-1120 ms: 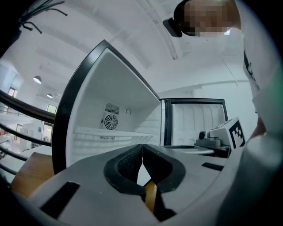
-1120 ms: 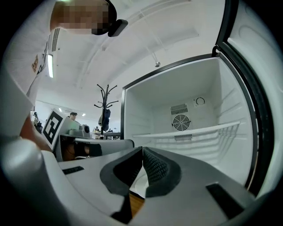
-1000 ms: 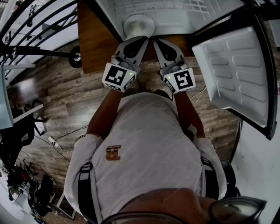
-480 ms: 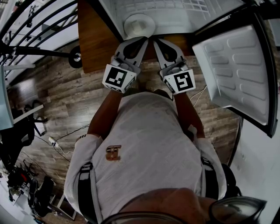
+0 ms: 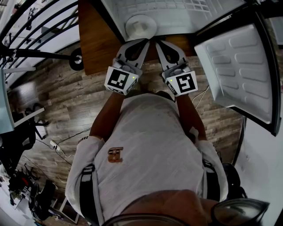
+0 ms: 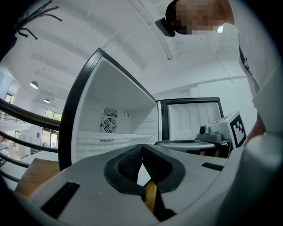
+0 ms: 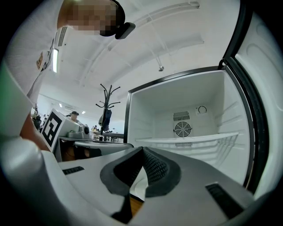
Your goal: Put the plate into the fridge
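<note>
Far left: wood-plank floor (image 5: pixel 53 97); brown wooden top (image 5: pixel 95 44) beside the fridge.

Left gripper (image 5: pixel 146 41): aimed at the fridge opening, marker cube towards the person. Its own view shows the jaws (image 6: pixel 141 148) closed tip to tip with nothing pinched. A pale sliver and a strip of wood show through the gap behind the tips.

White round plate (image 5: pixel 140 25): lies flat on the floor of the white fridge (image 5: pixel 177 13), at the near edge of the opening, just beyond both grippers' tips. From above I cannot tell whether the tips touch its rim.

Right gripper (image 5: pixel 158 42): close beside the left one, angled in towards it. Jaws (image 7: pixel 142 150) pressed together, holding nothing, with a white sliver visible below the tips.

Inside the fridge: white wire shelf (image 7: pixel 190 139) across the back, round fan grille (image 7: pixel 182 129) above it on the rear wall.

Far right: ribbed white fridge door (image 5: pixel 241 70), swung wide open.
</note>
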A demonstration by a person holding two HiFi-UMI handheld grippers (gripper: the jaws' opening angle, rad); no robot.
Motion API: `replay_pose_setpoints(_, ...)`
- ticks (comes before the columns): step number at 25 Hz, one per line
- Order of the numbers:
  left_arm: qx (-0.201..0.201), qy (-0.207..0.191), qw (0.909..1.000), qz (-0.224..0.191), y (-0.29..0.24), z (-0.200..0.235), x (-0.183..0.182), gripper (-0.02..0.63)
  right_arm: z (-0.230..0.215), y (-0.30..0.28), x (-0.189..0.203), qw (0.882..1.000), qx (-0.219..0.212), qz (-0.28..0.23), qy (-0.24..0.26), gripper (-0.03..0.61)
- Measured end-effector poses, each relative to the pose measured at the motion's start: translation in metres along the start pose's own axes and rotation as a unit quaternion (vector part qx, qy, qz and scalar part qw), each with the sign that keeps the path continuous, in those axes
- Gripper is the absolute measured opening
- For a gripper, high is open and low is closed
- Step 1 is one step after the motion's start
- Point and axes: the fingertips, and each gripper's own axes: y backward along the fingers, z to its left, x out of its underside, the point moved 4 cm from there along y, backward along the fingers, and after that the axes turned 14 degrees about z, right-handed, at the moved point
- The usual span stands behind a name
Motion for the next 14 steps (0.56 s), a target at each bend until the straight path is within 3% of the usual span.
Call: replay_pose_setpoints(14,-0.001,0.016,0.9999,0.0,-0.0002,0.0037,0.0062,0.018,0.0004,-0.0034,0.0042,1.0,-0.003,0.006,-0.001,0.032)
